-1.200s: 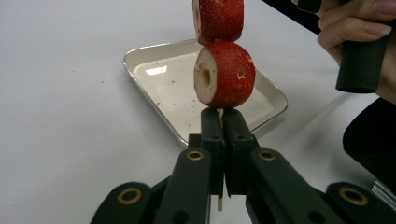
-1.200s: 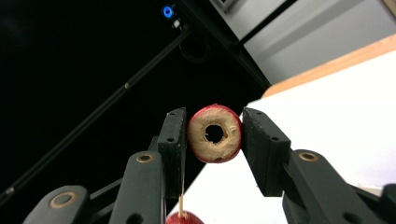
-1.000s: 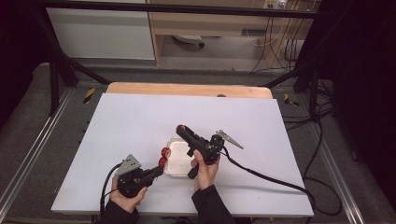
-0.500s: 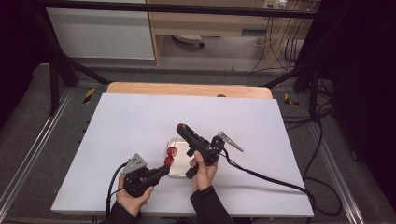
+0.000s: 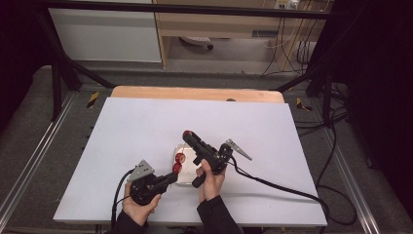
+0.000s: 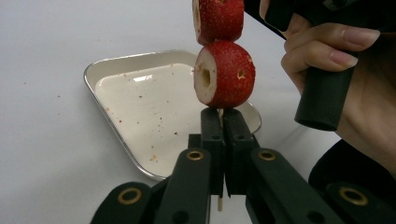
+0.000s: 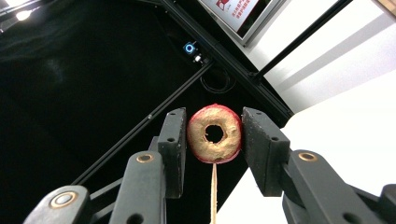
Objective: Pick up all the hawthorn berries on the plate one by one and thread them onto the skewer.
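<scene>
We see the left gripper [image 6: 223, 122] with its two black jaws pressed together on a thin wooden skewer [image 6: 219, 203], whose bare end pokes out below the jaws in the left gripper view. Threaded on that skewer just above the jaws are two red fruit slices [image 6: 224, 74], cored through the middle (they look like hawthorn, though we cannot be sure), one stacked on the other. Behind them a small metal tray [image 6: 122, 77] lies on the white table [image 5: 146, 126], its pale floor speckled with reddish crumbs. In the high view the left gripper [image 5: 168, 179] sits near the table's front edge, its tip at the tray's [image 5: 181, 181] near left corner with the red slices [image 5: 177, 163] showing there. The right gripper [image 7: 214, 144] points up and away from the table; in its own view a third cored slice [image 7: 215, 133] sits between the jaws, which stand close on both sides of it, though we cannot tell whether the pads actually press it. A skewer [image 7: 214, 196] hangs down from that slice. The right hand [image 5: 210, 178] holds its gripper just right of the tray.
</scene>
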A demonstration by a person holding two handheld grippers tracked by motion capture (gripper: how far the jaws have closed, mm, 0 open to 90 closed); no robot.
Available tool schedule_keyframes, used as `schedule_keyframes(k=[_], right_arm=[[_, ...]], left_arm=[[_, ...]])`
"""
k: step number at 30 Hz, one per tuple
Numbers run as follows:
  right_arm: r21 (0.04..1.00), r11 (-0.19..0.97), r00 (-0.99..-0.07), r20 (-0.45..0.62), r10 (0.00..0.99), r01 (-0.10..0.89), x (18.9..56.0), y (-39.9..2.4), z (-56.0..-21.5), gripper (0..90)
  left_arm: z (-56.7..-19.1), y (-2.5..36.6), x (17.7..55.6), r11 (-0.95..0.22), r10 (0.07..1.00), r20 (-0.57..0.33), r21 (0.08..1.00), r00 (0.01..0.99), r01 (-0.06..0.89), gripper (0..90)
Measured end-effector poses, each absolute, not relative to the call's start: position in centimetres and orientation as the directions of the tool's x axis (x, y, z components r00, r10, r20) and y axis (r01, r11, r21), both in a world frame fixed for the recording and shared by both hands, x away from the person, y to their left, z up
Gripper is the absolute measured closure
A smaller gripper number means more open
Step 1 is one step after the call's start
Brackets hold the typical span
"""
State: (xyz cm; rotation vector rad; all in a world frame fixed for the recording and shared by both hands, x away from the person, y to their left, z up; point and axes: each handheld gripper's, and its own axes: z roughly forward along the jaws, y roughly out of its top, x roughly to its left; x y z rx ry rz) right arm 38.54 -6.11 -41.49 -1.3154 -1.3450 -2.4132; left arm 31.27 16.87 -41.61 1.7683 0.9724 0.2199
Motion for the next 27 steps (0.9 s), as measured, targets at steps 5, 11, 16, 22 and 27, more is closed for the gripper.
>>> schedule_keyframes(k=[5,11,16,22,27], right_arm=[[0.654,-0.612,-0.626,0.716,0.310,0.445,38.5,-6.0,-41.7,61.8],[0.648,-0.612,-0.623,0.721,0.303,0.452,38.2,-5.7,-42.2,61.9],[0.656,-0.603,-0.626,0.717,0.308,0.455,38.0,-5.5,-42.4,62.0],[0.667,-0.581,-0.629,0.712,0.312,0.466,37.7,-5.2,-42.8,62.0],[0.673,-0.562,-0.626,0.712,0.316,0.481,37.4,-4.8,-43.3,62.0]], left_arm=[[-41.6,16.8,31.2,-0.103,0.703,-0.298,0.855,0.646,0.507,88.1],[-41.6,16.8,31.2,-0.088,0.708,-0.308,0.854,0.635,0.513,88.2],[-41.6,16.7,31.2,-0.078,0.707,-0.320,0.851,0.631,0.519,88.2],[-41.5,16.8,31.4,-0.061,0.706,-0.333,0.850,0.625,0.523,88.3],[-41.6,17.0,31.7,-0.065,0.711,-0.330,0.849,0.621,0.525,88.2]])
